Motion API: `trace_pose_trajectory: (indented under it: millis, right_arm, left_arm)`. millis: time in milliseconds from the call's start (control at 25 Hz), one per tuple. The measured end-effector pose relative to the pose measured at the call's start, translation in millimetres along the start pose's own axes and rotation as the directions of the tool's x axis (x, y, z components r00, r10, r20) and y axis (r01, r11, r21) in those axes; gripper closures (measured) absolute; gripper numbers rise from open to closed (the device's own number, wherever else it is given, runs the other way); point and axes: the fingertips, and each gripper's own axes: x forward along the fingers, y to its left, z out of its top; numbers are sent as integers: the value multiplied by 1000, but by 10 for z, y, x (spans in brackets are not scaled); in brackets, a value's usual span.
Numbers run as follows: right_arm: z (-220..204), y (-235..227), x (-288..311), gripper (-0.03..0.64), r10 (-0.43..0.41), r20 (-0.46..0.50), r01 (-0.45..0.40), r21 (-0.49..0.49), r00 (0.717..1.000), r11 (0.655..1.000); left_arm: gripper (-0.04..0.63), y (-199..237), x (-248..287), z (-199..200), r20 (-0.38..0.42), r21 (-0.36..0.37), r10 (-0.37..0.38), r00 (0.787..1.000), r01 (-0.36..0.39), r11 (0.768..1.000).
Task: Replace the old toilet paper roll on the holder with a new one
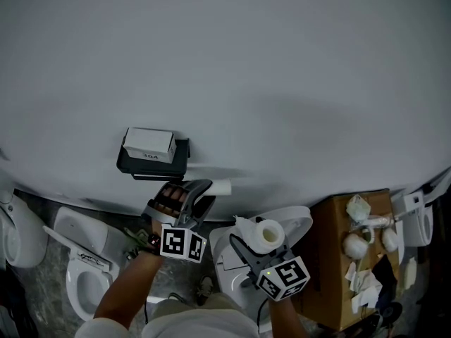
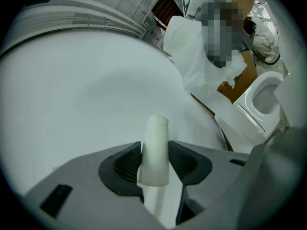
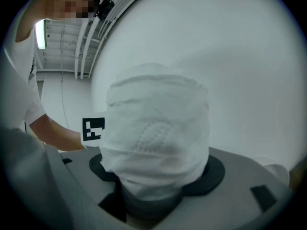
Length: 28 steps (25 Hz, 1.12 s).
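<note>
Head view: the left gripper [image 1: 199,194] is clenched on an empty cardboard tube [image 1: 220,186]. The tube juts from the jaw tips toward the white wall [image 1: 282,83], just right of and below the black holder [image 1: 153,162], and does not touch it. A white box [image 1: 149,144] sits on top of that holder.

Left gripper view: both ribbed pads [image 2: 125,164] press against the sides of the tube [image 2: 155,147], which stands upright between them, its free end above the jaws.

The right gripper [image 1: 257,251] grasps a full toilet paper roll [image 1: 268,234], held low and to the right of the tube, well clear of the holder.

Right gripper view: the roll [image 3: 158,138] fills the gap between the jaws, its outer sheets loose and wrinkled. The left gripper's marker cube [image 3: 93,129] shows just beside it.

A toilet [image 1: 84,259] stands at lower left. A cardboard box [image 1: 331,259] bearing crumpled paper [image 1: 356,245] stands at right.
</note>
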Motion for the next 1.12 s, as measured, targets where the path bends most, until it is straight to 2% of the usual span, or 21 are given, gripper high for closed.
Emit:
trace_pose_trajectory:
  millis: [120, 240, 320, 400, 480, 600, 720, 840, 1000, 1040, 1120]
  right_arm:
    - [-35, -9, 22, 287, 4, -9, -4, -2, 1000, 1000]
    - [-49, 52, 106, 287, 16, -22, -16, -11, 1000, 1000]
    - [-48, 139, 169, 287, 25, -35, -26, -38, 999, 999]
    - [-43, 222, 238, 287, 31, -54, -35, -80, 998, 996]
    - [-36, 289, 309, 287, 29, -74, -38, -118, 997, 992]
    - [-17, 385, 399, 287, 24, -90, -38, -150, 996, 988]
    - [-24, 481, 458, 287, 10, -111, -31, -185, 994, 982]
    - [-49, 581, 494, 287, -1, -138, -27, -202, 990, 979]
    - [-65, 699, 566, 287, -22, -157, -12, -217, 987, 976]
    - [-70, 728, 586, 287, -30, -163, -8, -227, 986, 974]
    - [-95, 770, 614, 287, -53, -183, 3, -264, 982, 964]
  left_arm:
    - [417, -17, -138, 47, 15, -30, 11, 1000, -11, 999]
    - [417, 22, -396, -3, 26, -113, 43, 999, -40, 993]
    - [417, 60, -632, -106, 30, -217, 76, 997, -68, 974]
    - [417, 96, -893, -269, 19, -341, 120, 993, -106, 934]
    - [417, 121, -1157, -462, -2, -451, 166, 986, -149, 880]
    - [417, 148, -1513, -755, -50, -578, 215, 975, -204, 790]
    - [417, 188, -1840, -1020, -104, -684, 259, 960, -258, 683]
    - [417, 254, -2191, -1278, -165, -749, 321, 932, -330, 575]
    - [417, 193, -2575, -1564, -215, -831, 349, 912, -358, 425]
    - [417, 177, -2665, -1619, -223, -842, 359, 906, -365, 398]
    - [417, 120, -2833, -1721, -246, -851, 371, 896, -383, 361]
